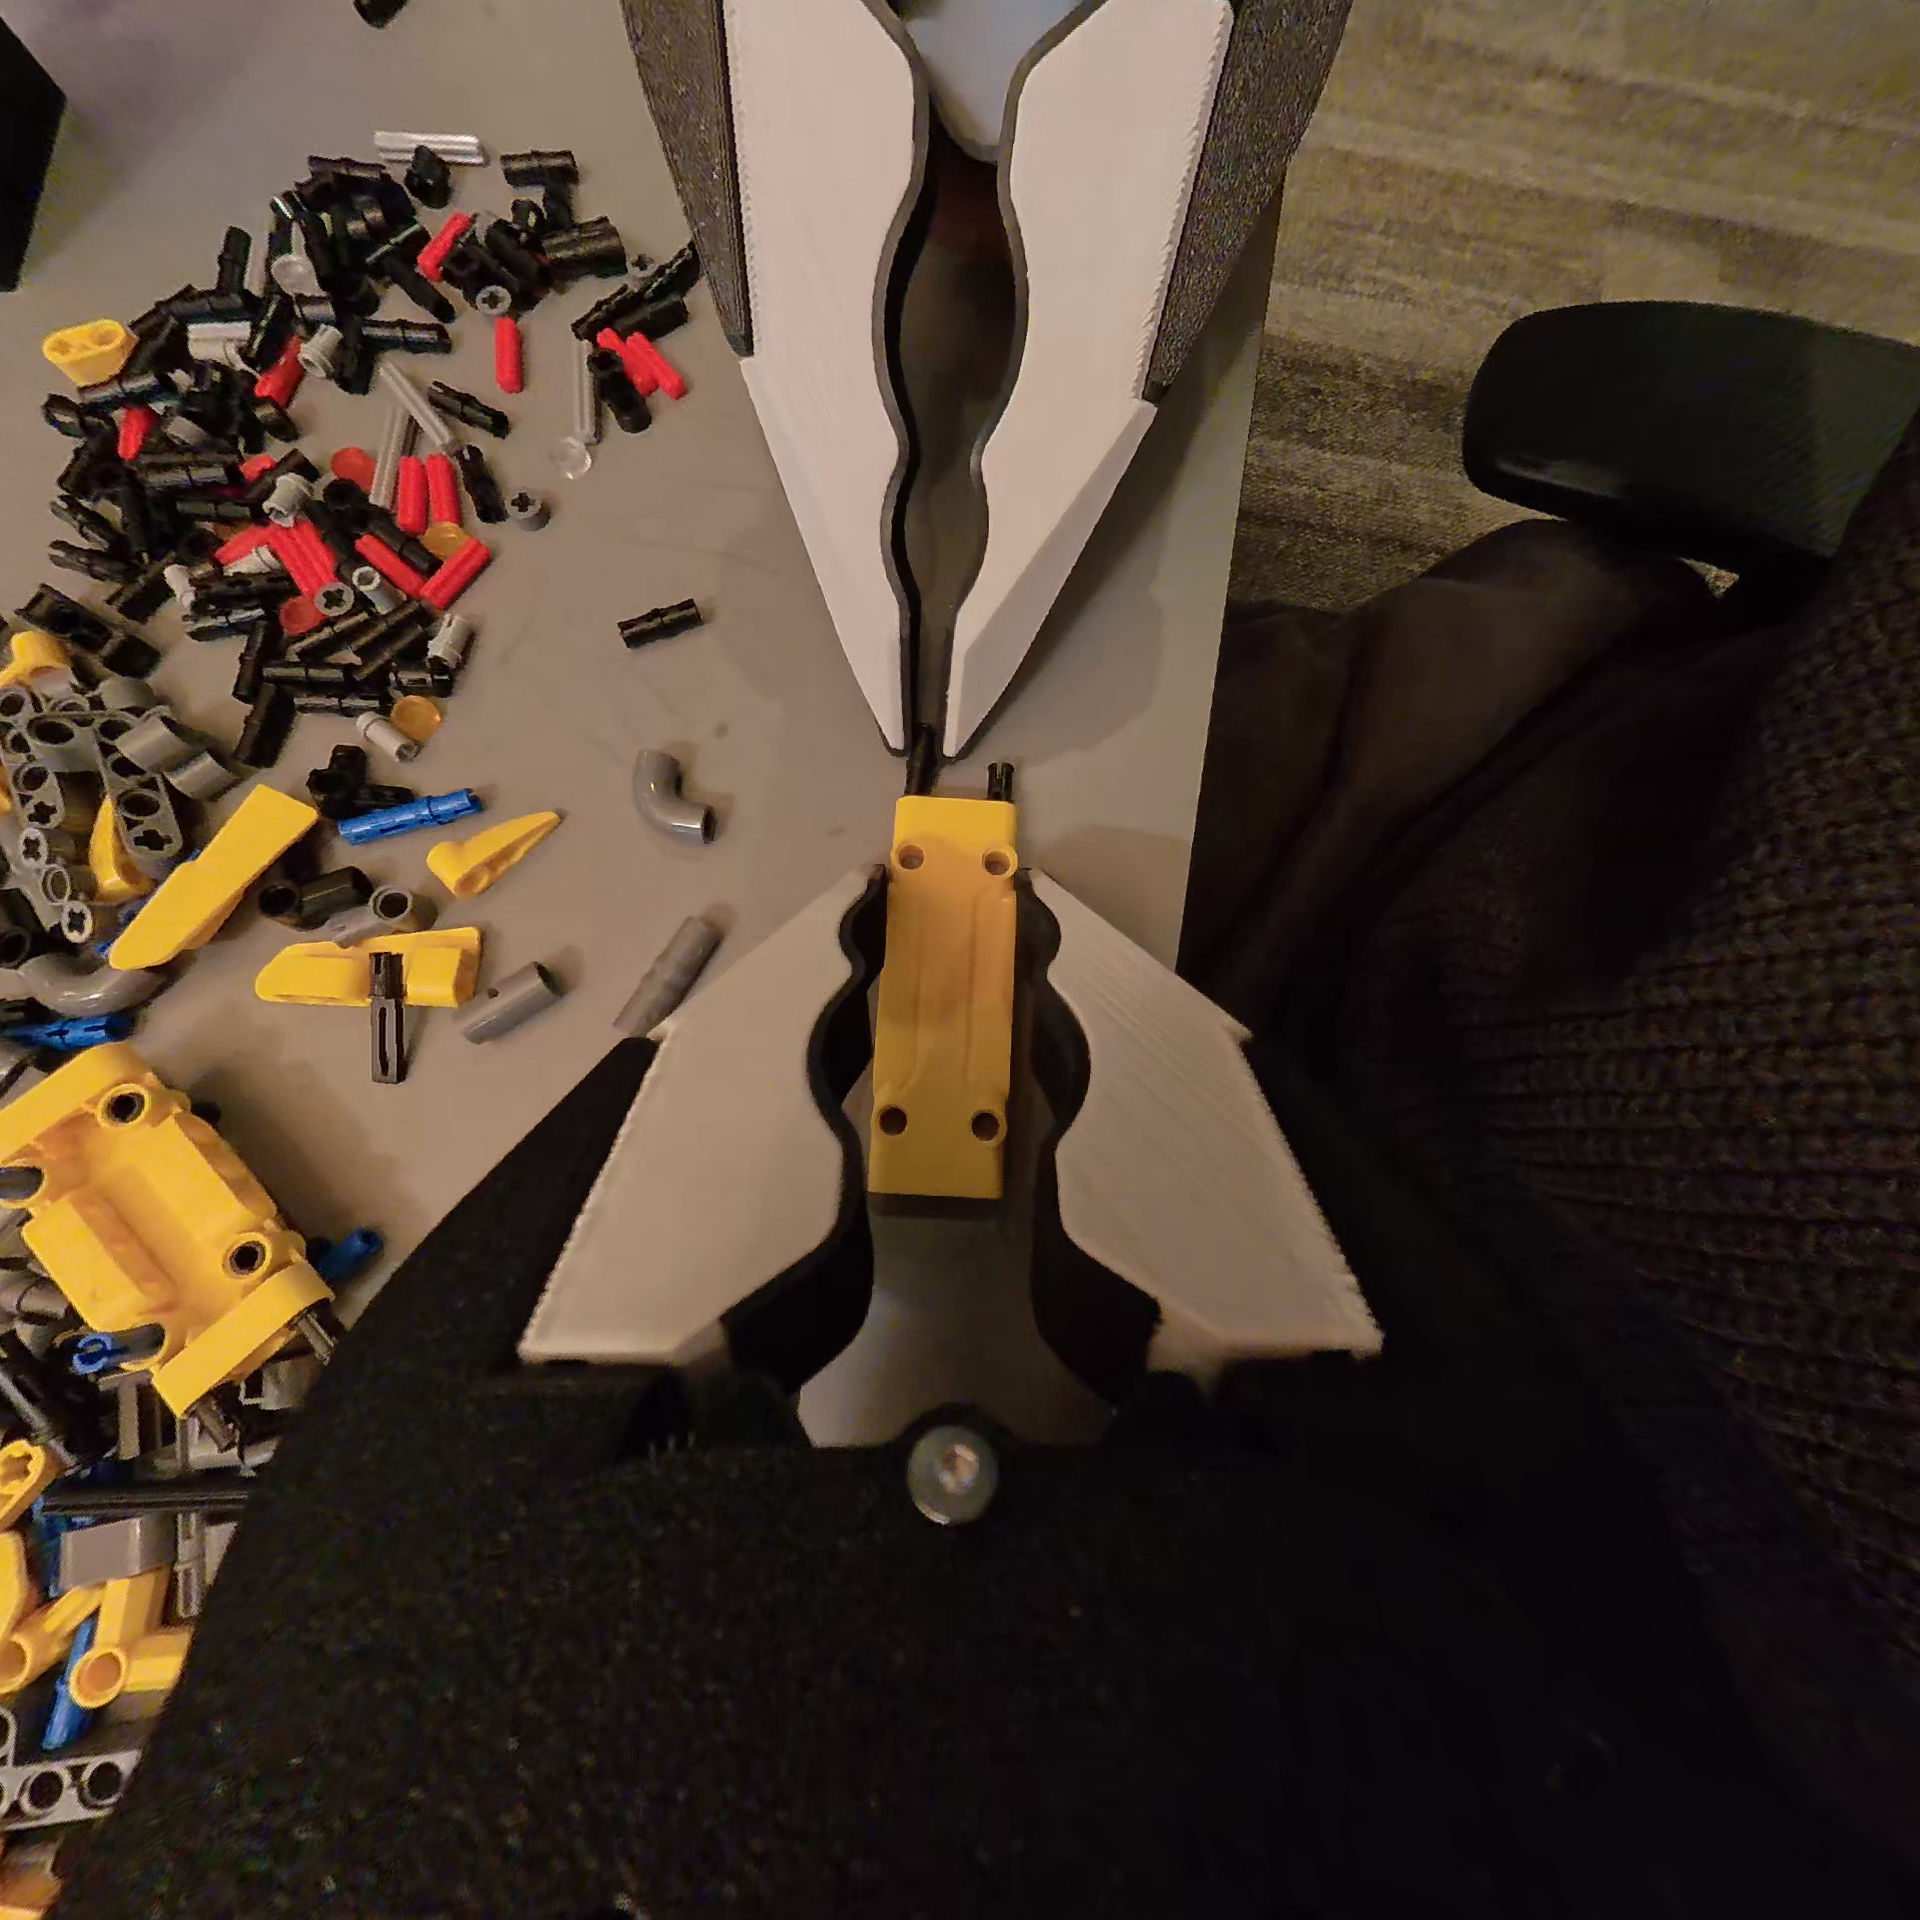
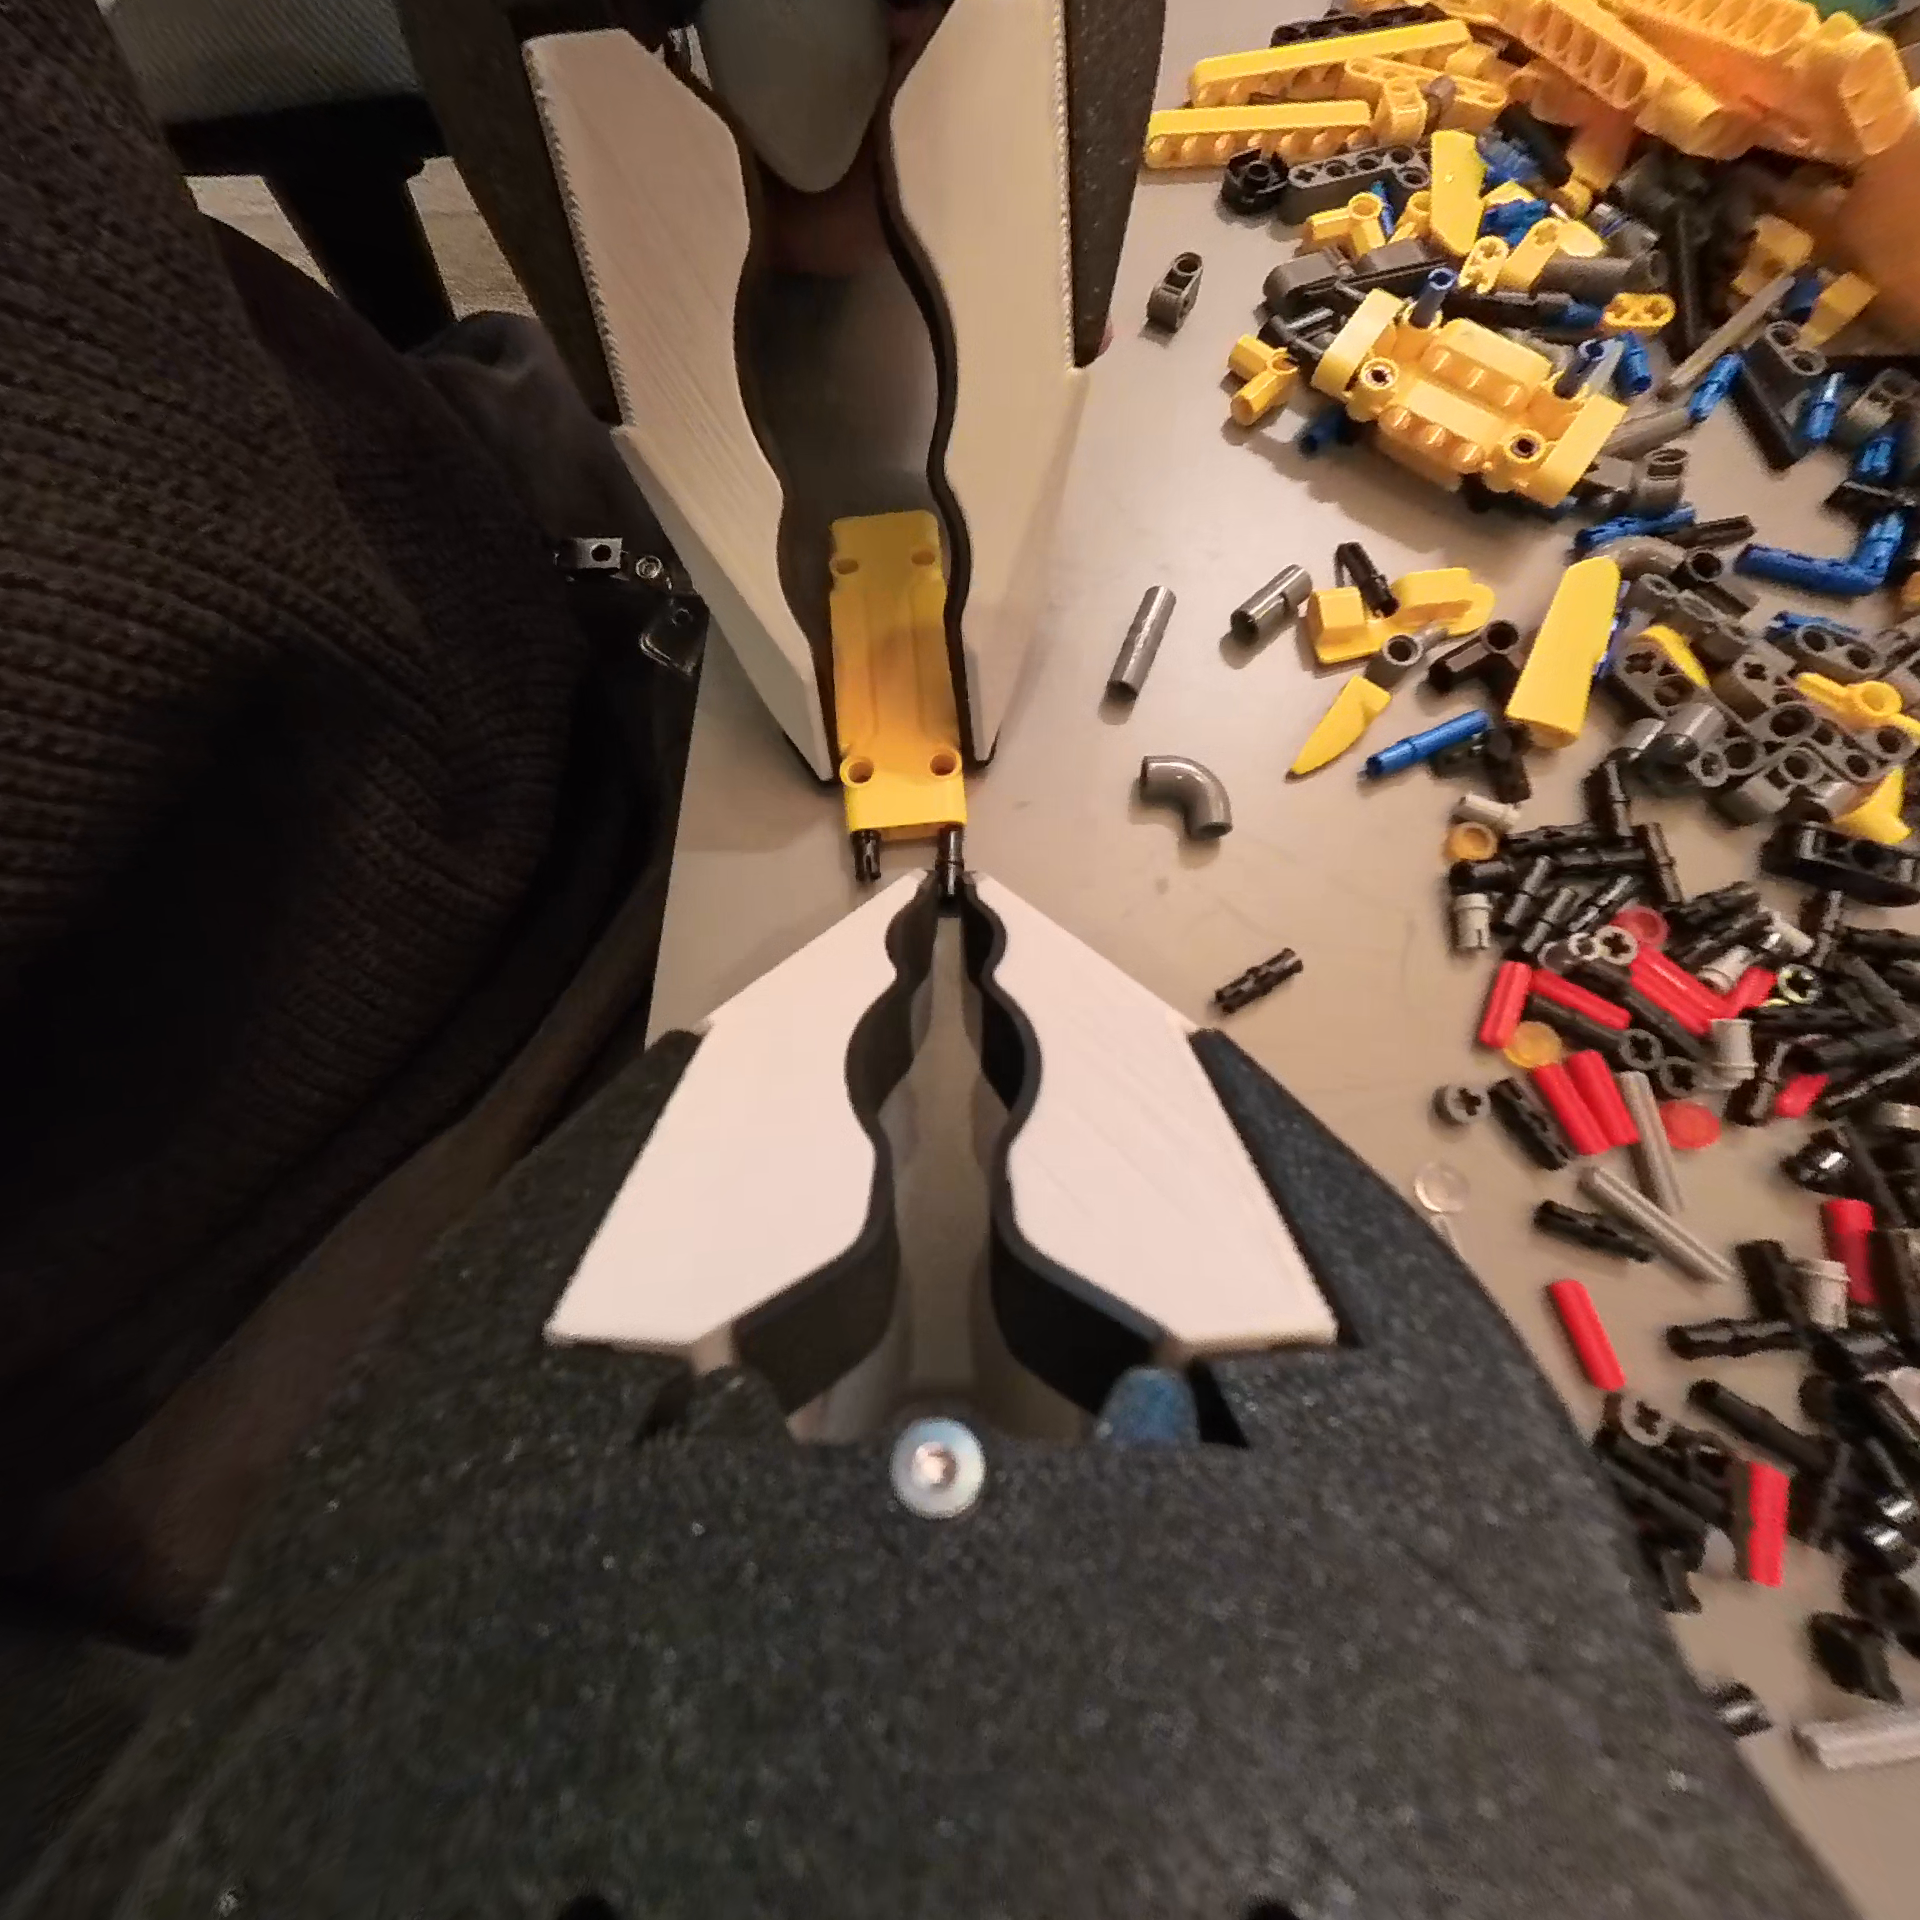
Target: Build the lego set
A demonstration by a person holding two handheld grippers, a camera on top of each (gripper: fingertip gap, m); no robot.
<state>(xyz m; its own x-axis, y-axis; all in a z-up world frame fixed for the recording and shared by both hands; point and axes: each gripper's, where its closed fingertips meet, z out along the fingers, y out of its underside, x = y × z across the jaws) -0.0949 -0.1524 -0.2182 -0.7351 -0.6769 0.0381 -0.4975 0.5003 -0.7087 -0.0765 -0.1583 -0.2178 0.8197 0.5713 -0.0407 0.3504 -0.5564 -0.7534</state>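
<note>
right tool [image 2: 948,883] pinching pin [image 2: 948,854], at left tool's [image 1: 948,883] yellow panel [image 1: 943,997]

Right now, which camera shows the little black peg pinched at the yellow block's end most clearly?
The right wrist view: the black peg sits centred between the right gripper tips, meeting the yellow block. The left wrist view shows it farther off, mostly hidden by those tips.

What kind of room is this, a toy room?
Probably a home or office desk used for building: a grey table strewn with a pile of toy construction parts, a black chair armrest beside it, and carpet underneath.
</note>
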